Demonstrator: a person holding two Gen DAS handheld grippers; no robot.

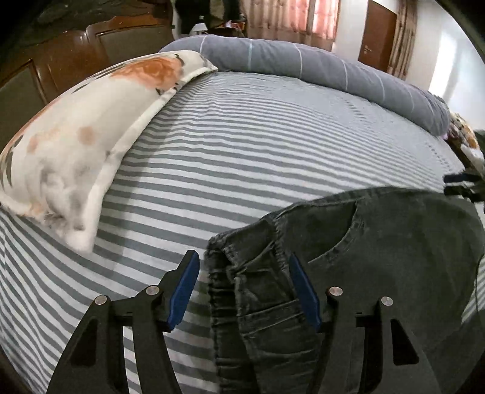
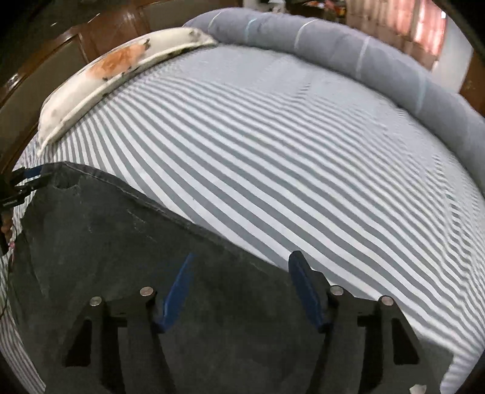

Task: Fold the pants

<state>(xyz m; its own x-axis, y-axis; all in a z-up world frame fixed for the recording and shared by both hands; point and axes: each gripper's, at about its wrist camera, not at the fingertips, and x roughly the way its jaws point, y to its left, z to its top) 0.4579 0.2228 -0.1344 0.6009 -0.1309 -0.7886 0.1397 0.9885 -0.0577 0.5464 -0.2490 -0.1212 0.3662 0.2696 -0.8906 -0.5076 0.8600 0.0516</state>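
Note:
Dark grey jeans point(image 1: 379, 242) lie flat on the striped bed sheet point(image 1: 242, 145). In the left wrist view my left gripper point(image 1: 242, 257) is open and straddles the bunched waistband. Its right pad point(image 1: 303, 291) is against the denim and its left pad point(image 1: 185, 288) stands clear over the sheet. The right gripper point(image 1: 460, 185) shows small at the far right edge of the jeans. In the right wrist view my right gripper point(image 2: 242, 256) hovers open over the long edge of the jeans point(image 2: 106, 236), with nothing pinched. The left gripper point(image 2: 27, 178) sits at the jeans' far left corner.
A floral pillow point(image 1: 91, 136) lies at the head of the bed beside a wooden headboard point(image 1: 60, 54). A rolled grey duvet point(image 1: 303, 63) runs along the far side. Behind it are pink curtains point(image 1: 294, 15) and a brown door point(image 1: 379, 33). Bare sheet point(image 2: 288, 157) stretches beyond the jeans.

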